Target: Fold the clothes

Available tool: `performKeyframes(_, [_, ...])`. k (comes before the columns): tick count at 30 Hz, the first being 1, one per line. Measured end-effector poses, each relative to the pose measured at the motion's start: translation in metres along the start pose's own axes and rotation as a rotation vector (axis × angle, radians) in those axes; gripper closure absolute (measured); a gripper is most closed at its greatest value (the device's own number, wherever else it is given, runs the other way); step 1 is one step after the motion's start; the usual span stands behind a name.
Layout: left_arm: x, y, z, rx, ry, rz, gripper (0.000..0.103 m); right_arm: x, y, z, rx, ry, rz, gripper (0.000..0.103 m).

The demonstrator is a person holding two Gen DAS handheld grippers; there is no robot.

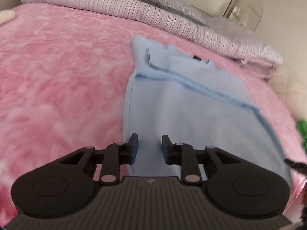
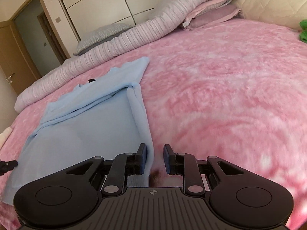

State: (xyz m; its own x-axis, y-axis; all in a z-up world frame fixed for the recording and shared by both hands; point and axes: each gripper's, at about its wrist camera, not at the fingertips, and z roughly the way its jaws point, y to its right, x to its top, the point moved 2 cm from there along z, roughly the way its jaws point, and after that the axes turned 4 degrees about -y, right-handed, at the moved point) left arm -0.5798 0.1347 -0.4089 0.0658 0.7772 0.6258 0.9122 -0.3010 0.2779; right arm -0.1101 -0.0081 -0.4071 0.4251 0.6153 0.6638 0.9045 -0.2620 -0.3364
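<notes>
The light-blue garment (image 1: 184, 103) lies part-folded on the pink bed blanket (image 1: 57, 72), and with the left hand-held gripper (image 1: 150, 146) and right hand-held gripper (image 2: 155, 159) both parted and pinching nothing over its near hem, each should probably catch every layer evenly.

The garment (image 1: 172, 103) lies flat on the bed (image 1: 57, 67), partly folded over itself. Behind the garment, a rolled quilt (image 1: 107, 5) runs along the bed's far edge, with a pillow (image 1: 168, 2) behind it.
</notes>
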Motion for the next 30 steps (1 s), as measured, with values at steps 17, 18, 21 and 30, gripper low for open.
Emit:
performKeyframes(17, [-0.028,-0.035,-0.022,-0.118,-0.075,-0.376,0.074,0.007,0.046,-0.043,0.248,-0.114,0.417,0.039])
performKeyframes(18, [-0.028,-0.036,-0.018,-0.122,-0.072,-0.38,0.074,0.009,0.046,-0.034,0.254,-0.141,0.41,0.039])
performKeyframes(21, [-0.026,-0.041,-0.01,-0.167,-0.06,-0.399,0.074,0.014,0.04,-0.006,0.26,-0.228,0.372,0.041])
performKeyframes(30, [-0.026,-0.044,0.005,-0.286,-0.071,-0.394,0.083,0.01,0.047,0.028,0.377,-0.265,0.397,0.078])
